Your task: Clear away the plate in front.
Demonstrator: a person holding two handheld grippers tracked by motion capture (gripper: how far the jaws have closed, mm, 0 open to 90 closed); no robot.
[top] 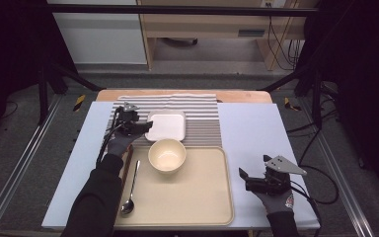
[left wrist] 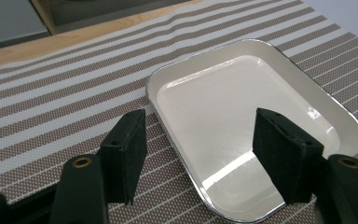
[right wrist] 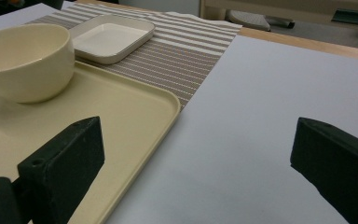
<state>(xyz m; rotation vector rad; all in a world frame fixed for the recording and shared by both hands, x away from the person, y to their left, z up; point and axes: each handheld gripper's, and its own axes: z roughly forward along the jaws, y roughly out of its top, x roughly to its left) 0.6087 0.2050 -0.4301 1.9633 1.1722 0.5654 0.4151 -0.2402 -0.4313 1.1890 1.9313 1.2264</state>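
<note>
From above, the left gripper (top: pixel 139 126) sits at the dish's (top: pixel 168 125) near-left edge, on the striped mat (top: pixel 202 118). Its own view shows jaws spread, one outside the dish (left wrist: pixel 242 121) rim, one over its floor; lower until the rim lies between them before squeezing. The right gripper (right wrist: pixel 200 163) idles, jaws spread, tray (right wrist: pixel 135 112) beside the left one.

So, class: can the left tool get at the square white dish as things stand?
Probably yes: the left tool is open, its jaws straddle the near rim of the square white dish, and nothing lies between them.
</note>
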